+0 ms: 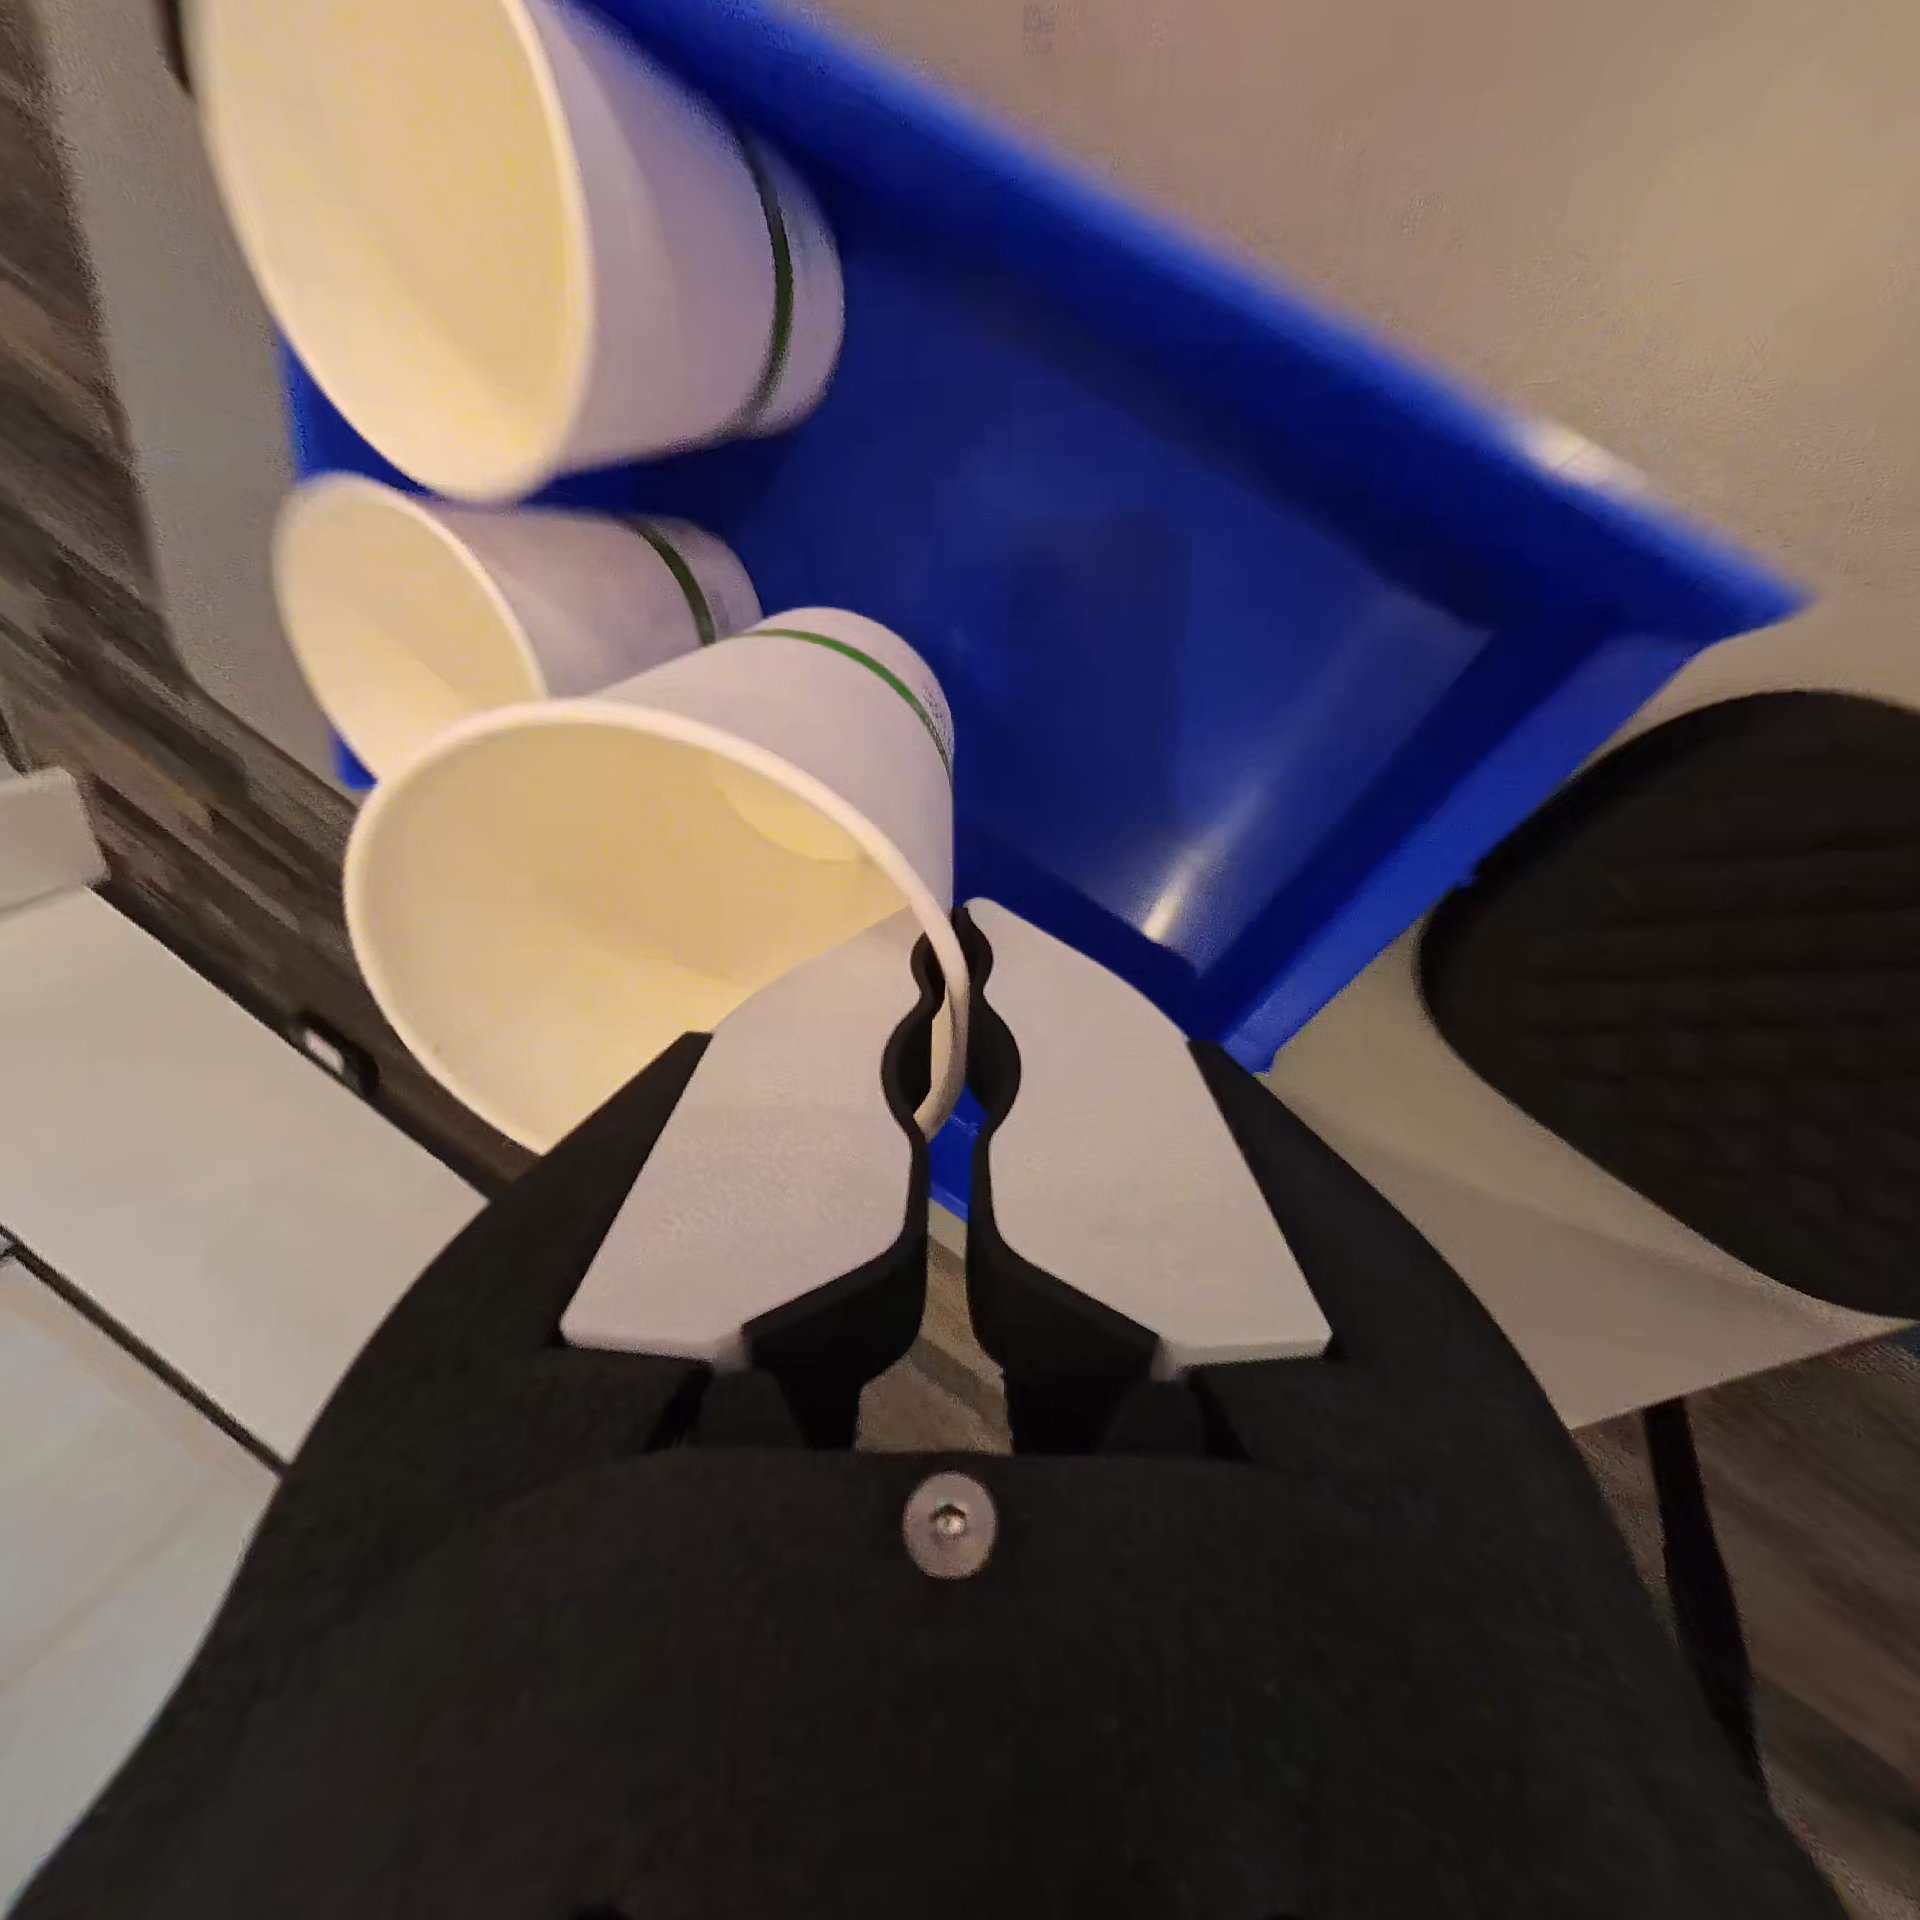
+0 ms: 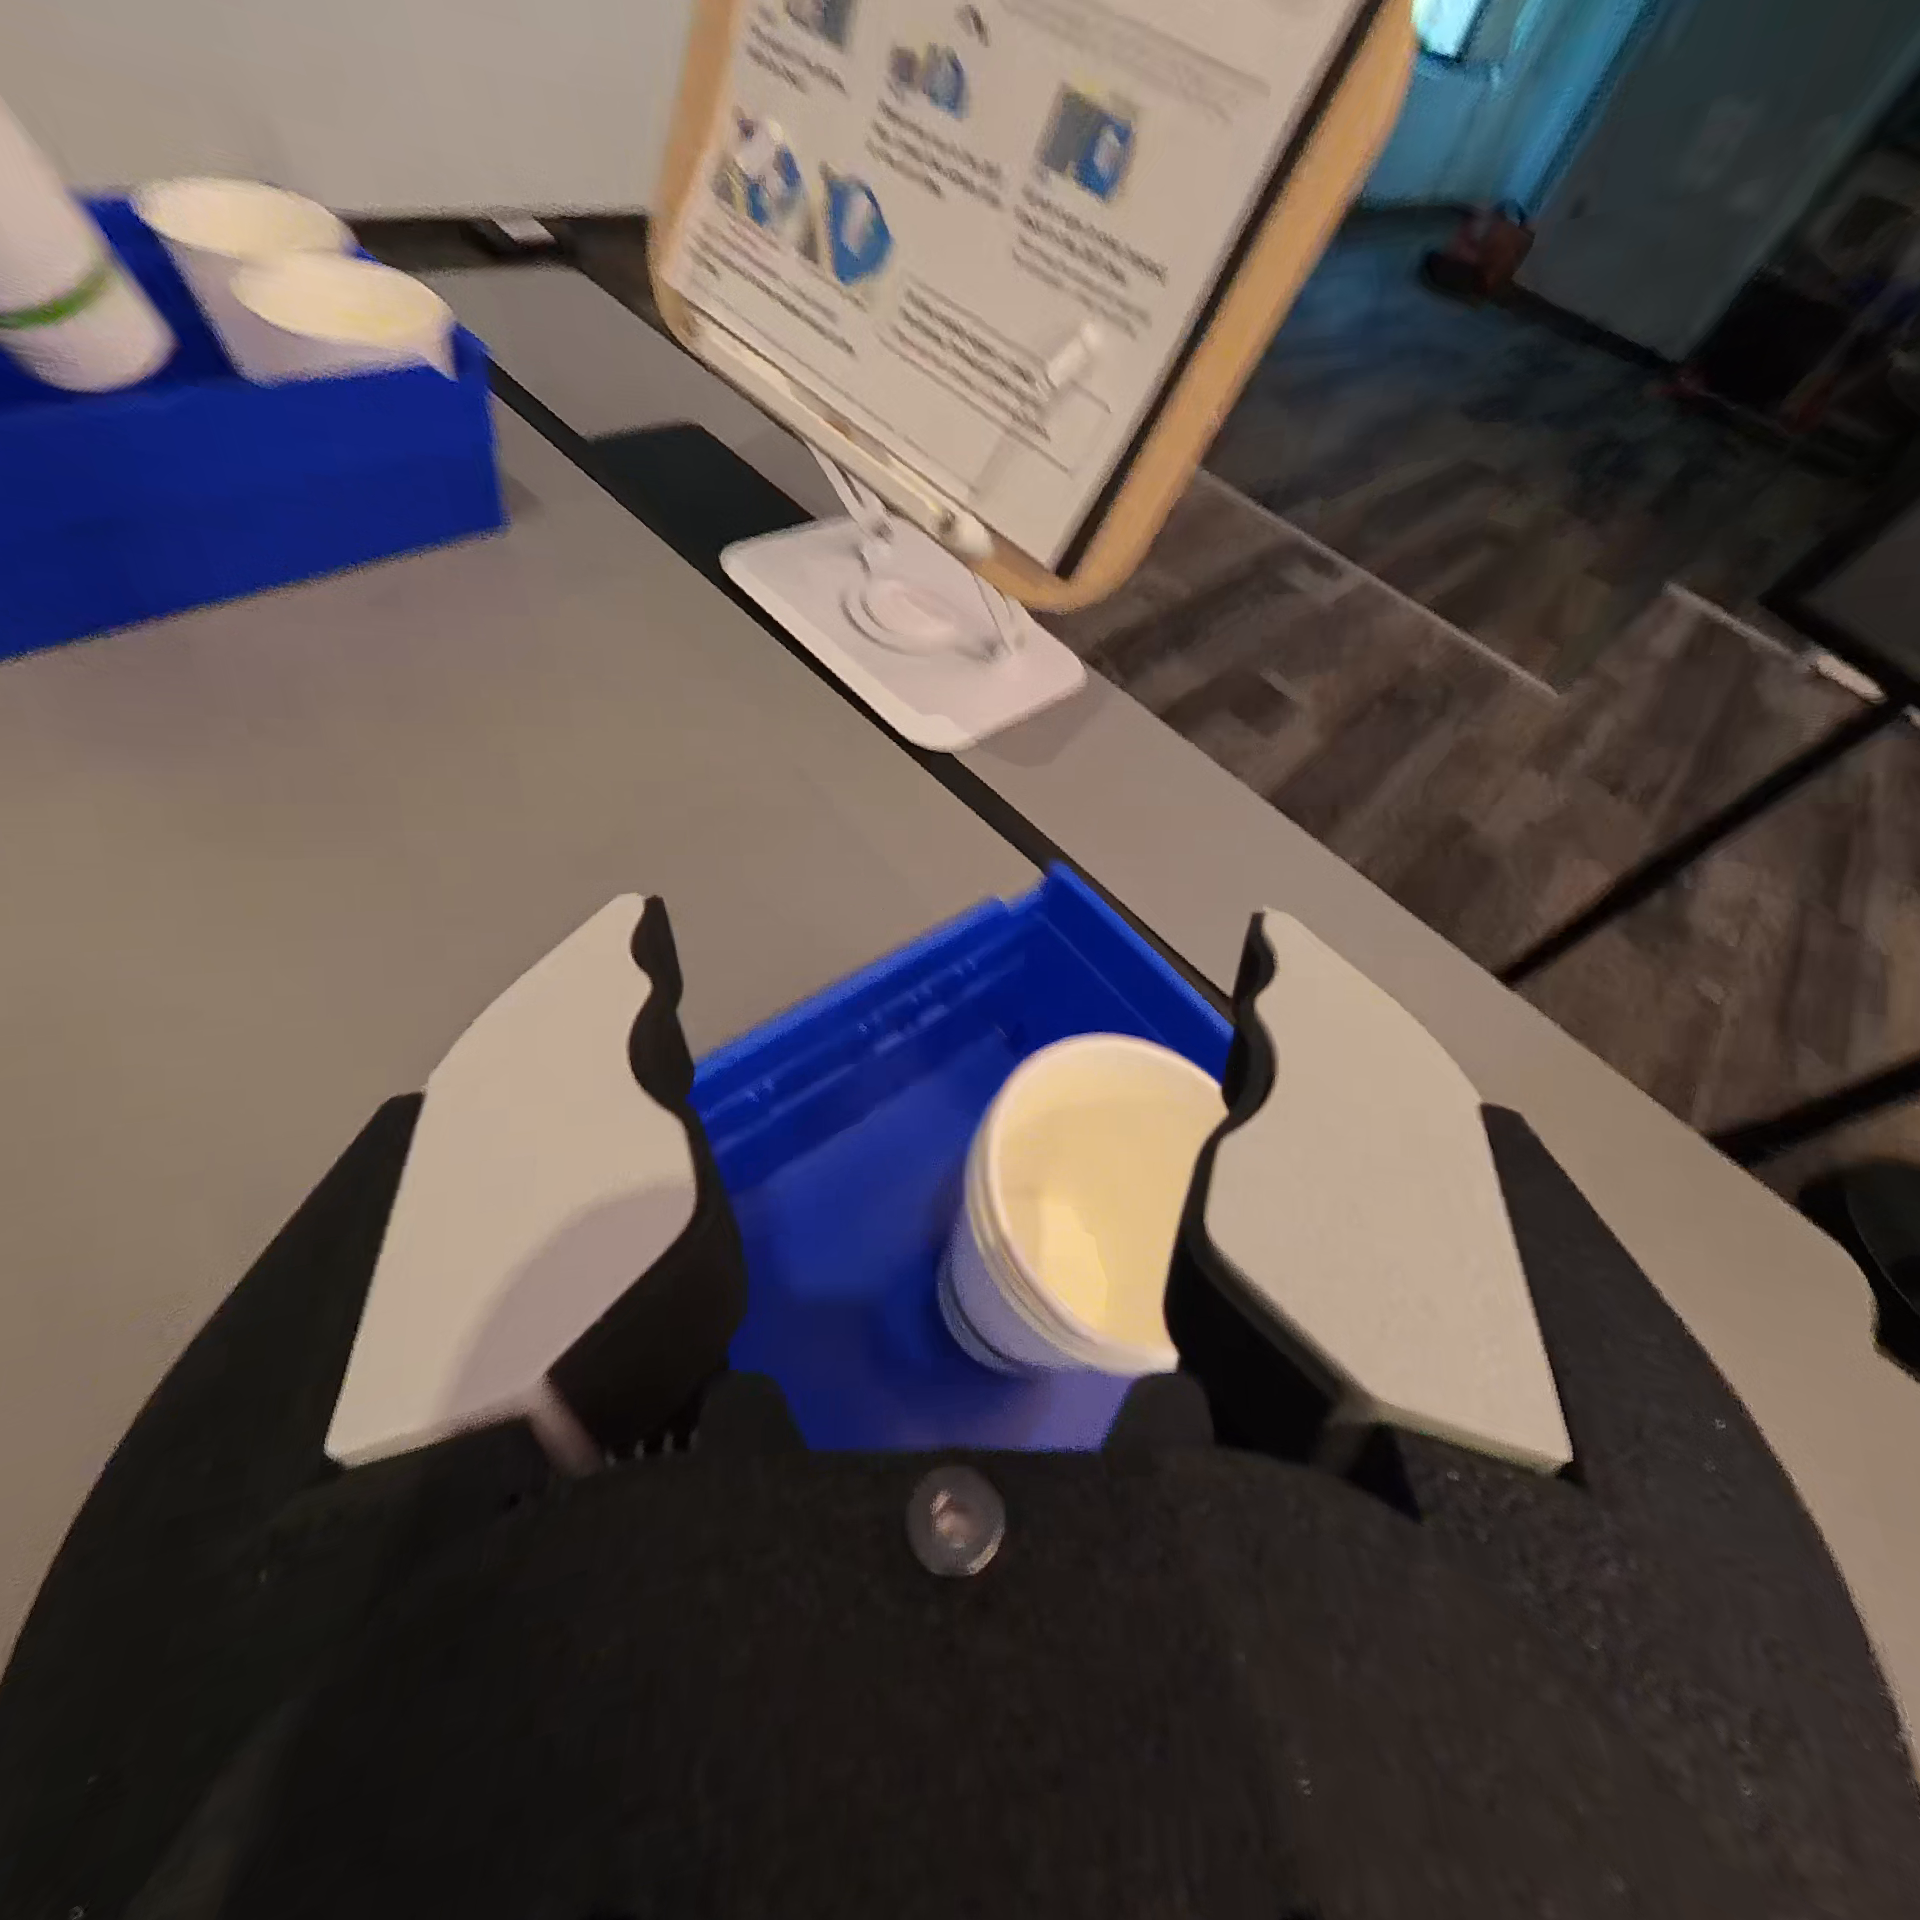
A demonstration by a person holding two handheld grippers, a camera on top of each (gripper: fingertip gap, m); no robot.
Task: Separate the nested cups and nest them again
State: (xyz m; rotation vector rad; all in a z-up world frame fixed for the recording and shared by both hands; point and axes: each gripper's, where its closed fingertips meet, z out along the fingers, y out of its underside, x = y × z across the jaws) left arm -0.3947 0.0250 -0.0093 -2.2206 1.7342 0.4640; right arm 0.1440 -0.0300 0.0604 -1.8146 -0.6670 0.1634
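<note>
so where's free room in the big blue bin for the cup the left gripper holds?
The left gripper pinches a paper cup by its rim. The blue bin floor is bare from that cup to the far corner. The end holding two loose cups is crowded.

cups [image 1: 665, 821]: white, green band | bin [image 1: 1195, 582]: blue | table [image 2: 312, 831]: grey

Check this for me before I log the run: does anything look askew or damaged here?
Nothing looks damaged or spilled. The left gripper pinches one paper cup by its rim, so it hangs tilted over the blue bin. The nested stack leans in its blue tray.
</note>
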